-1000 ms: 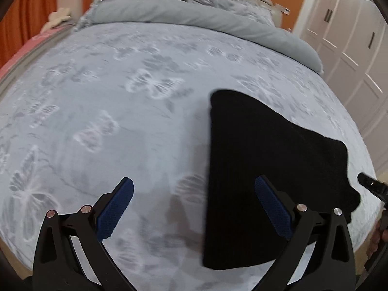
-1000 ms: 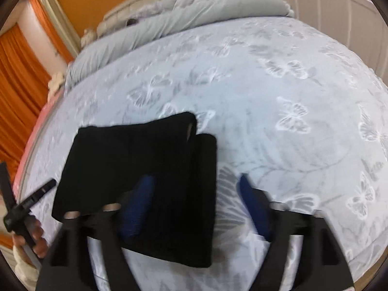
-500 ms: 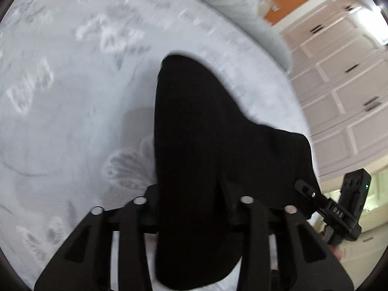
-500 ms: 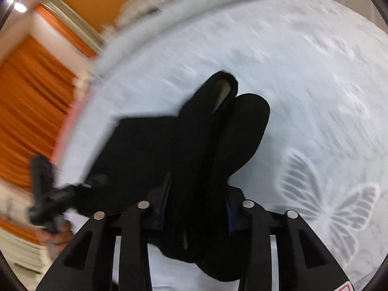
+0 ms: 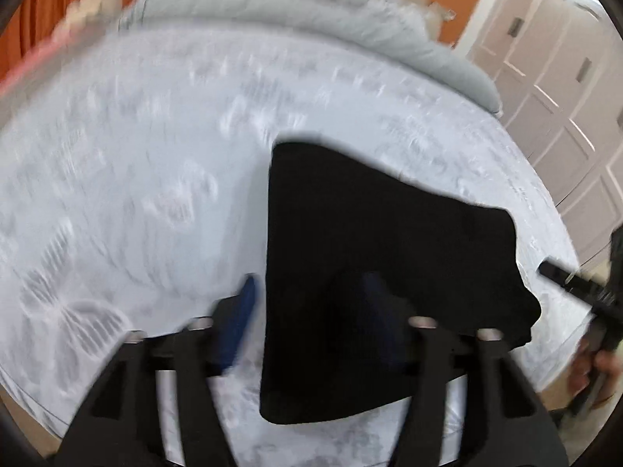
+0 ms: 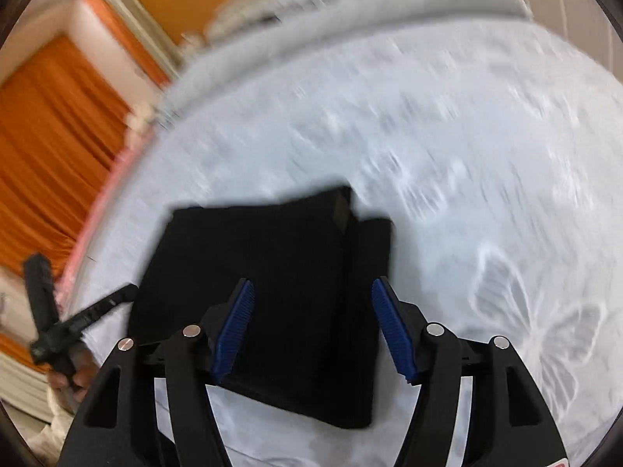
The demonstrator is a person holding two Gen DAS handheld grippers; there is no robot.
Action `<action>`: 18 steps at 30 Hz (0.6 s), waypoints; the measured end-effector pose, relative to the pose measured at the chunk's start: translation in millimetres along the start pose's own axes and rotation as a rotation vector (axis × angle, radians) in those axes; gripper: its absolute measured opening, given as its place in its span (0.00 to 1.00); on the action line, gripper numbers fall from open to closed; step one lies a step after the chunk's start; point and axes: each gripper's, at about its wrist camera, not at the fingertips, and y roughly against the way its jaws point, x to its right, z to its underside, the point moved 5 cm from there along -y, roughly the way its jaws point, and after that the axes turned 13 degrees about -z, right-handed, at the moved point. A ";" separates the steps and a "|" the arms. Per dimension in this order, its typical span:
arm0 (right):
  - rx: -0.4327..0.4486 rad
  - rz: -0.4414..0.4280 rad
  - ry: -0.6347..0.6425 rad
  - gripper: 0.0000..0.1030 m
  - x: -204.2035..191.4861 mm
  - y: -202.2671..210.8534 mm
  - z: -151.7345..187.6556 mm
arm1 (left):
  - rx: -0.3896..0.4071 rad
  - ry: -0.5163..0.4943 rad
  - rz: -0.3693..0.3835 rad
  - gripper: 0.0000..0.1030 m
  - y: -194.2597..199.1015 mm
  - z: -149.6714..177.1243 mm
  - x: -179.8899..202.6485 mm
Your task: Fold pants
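Observation:
The black pants (image 5: 373, 241) lie folded into a compact stack on the pale butterfly-print bed cover (image 5: 136, 179). In the right wrist view the pants (image 6: 280, 280) show a second folded layer along their right side. My left gripper (image 5: 311, 311) is open above the stack's near left edge, blurred by motion. My right gripper (image 6: 311, 319) is open, its blue pads spread over the stack's near right part, holding nothing. The left gripper also shows in the right wrist view (image 6: 78, 315), and the right gripper in the left wrist view (image 5: 572, 284).
A grey duvet roll (image 5: 311, 19) lies across the head of the bed. White wardrobe doors (image 5: 564, 78) stand to the right. Orange curtains (image 6: 50, 148) hang on the left side. The bed's near edge runs just below the pants.
Half a second ago both grippers were shut on the pants' edges. Now both are open and pulled back, and the pants lie flat on the bed.

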 end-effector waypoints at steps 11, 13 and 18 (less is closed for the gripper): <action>-0.173 0.141 0.137 0.13 -11.7 -69.2 19.3 | 0.073 -0.120 -0.045 0.87 9.2 -4.0 49.4; -0.134 0.118 0.177 0.09 -26.3 -52.8 19.7 | 0.059 -0.101 -0.054 0.87 5.3 -5.3 51.1; -0.031 0.090 0.221 0.07 -39.4 -10.5 5.0 | 0.084 -0.096 -0.105 0.88 3.6 -6.3 55.0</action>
